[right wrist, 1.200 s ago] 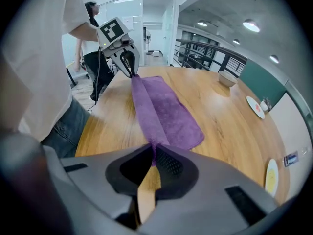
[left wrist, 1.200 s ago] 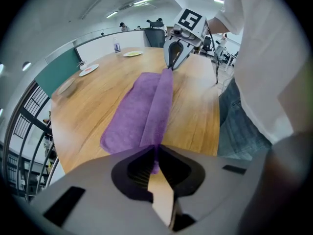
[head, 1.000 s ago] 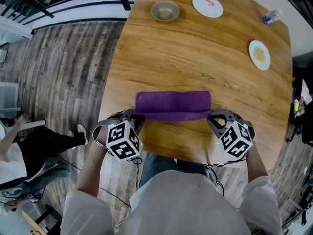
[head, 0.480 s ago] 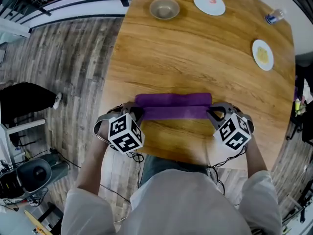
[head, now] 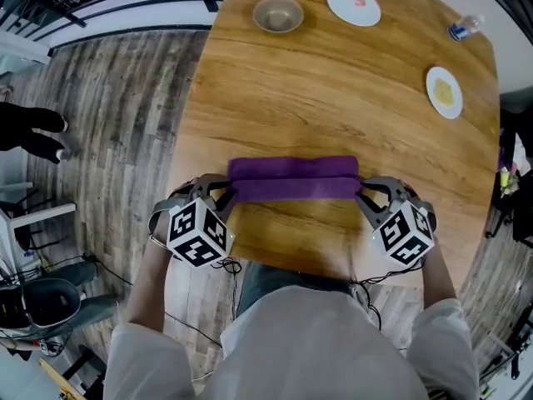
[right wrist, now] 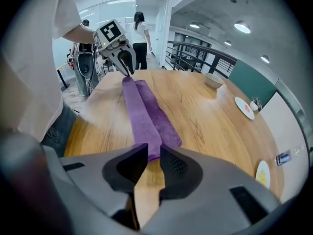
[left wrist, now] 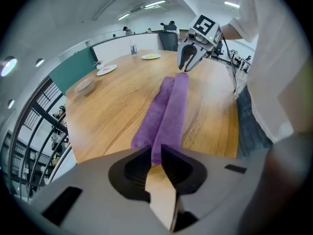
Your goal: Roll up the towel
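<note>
Towel (head: 293,178) ends sit lightly pinched in the opening left tongs (head: 226,192) and right tongs (head: 364,197).

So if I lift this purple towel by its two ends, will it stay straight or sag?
It will probably sag in the middle: the towel is soft, long, narrow cloth. Its folded layers look loose, so it may unfold.

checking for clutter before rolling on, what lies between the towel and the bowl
Only bare table between the towel and the bowl, seen in the head view.
</note>
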Available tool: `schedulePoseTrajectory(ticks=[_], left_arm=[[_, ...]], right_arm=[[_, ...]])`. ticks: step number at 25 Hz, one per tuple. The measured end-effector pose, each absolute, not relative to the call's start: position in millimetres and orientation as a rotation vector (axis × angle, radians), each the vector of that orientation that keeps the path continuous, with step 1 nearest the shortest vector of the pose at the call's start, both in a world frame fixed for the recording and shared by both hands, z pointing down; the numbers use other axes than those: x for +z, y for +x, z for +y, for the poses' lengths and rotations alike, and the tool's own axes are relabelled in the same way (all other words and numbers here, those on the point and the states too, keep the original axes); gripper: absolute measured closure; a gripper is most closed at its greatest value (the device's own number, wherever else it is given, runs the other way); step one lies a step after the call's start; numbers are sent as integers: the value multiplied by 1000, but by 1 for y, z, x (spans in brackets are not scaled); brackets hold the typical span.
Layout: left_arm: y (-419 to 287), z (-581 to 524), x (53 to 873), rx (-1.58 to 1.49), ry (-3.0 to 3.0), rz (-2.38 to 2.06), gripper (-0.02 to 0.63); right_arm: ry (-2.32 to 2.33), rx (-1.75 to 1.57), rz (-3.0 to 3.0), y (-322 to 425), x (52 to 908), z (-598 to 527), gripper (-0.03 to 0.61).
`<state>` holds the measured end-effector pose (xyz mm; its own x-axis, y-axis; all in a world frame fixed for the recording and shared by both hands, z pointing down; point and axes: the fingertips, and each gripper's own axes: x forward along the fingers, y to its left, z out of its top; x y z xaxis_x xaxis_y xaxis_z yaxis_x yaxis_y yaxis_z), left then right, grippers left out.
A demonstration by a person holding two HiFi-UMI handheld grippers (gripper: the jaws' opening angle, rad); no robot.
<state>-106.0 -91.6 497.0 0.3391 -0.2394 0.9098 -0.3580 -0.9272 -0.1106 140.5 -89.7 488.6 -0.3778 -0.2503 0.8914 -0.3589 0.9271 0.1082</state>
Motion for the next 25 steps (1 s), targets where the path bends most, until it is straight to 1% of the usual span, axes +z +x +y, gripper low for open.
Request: schedulePoseTrajectory(ticks=[2, 7, 15, 25], left_arm=[[-103, -82, 493, 1659, 2499, -543, 548], [-92, -61, 504, 1712, 2522, -488, 548], [-89, -63, 525, 1749, 2552, -450, 549], [-88, -59, 530, 1752, 2602, -391, 549]], right_arm=[[418, 118, -1988, 137, 486, -82, 490], [361, 73, -1982, 127, 494, -68, 489], [297, -1, -1927, 124, 521, -67, 491], [330, -10, -1935, 123, 527, -70, 521]])
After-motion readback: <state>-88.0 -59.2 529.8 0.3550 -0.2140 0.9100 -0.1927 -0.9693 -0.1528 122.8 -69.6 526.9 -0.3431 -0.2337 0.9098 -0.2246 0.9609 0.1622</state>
